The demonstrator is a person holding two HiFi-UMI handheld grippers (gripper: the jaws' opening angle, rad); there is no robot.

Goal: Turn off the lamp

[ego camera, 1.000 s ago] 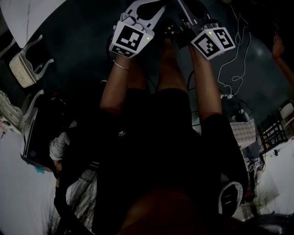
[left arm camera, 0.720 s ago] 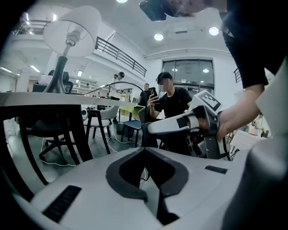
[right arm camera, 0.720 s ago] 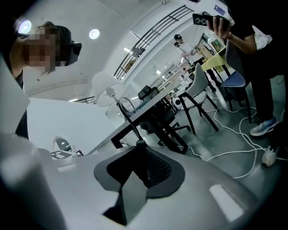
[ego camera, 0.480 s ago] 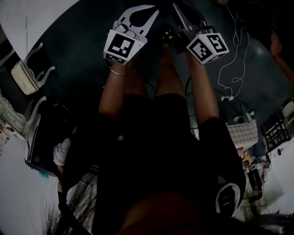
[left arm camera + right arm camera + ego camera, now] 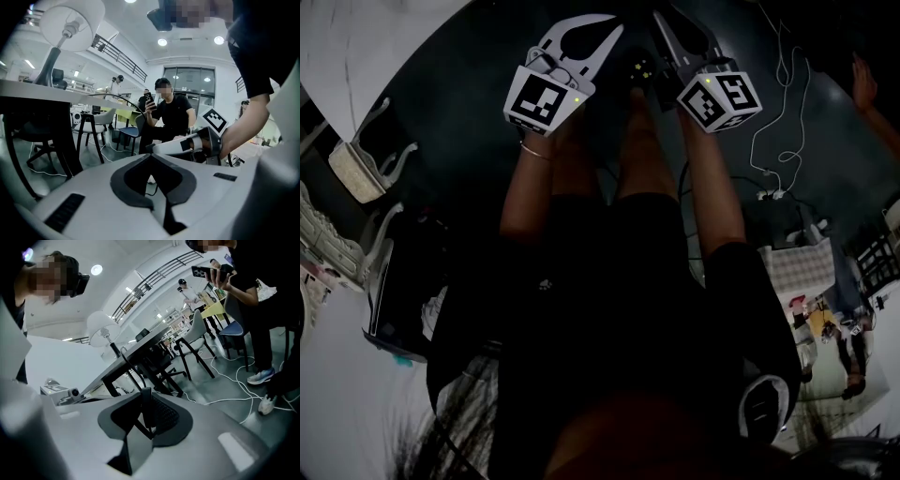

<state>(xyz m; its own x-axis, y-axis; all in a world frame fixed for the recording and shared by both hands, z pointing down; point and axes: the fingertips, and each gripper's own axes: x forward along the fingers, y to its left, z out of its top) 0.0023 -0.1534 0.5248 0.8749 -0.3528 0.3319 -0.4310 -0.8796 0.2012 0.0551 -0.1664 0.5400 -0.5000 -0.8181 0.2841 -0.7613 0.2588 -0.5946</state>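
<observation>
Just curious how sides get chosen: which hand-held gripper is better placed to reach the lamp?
Probably the left hand-held gripper: the lamp looms larger in its view than in the right hand-held gripper's, and the table stands close at that view's left.

head view: dim, underexposed | gripper views: bright, fisheye-warped edges

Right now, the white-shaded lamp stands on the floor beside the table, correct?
Not quite. The lamp stands on the table, not on the floor beside it. Its shade is white, as you say. The left gripper view shows its stem rising from the tabletop.
</observation>
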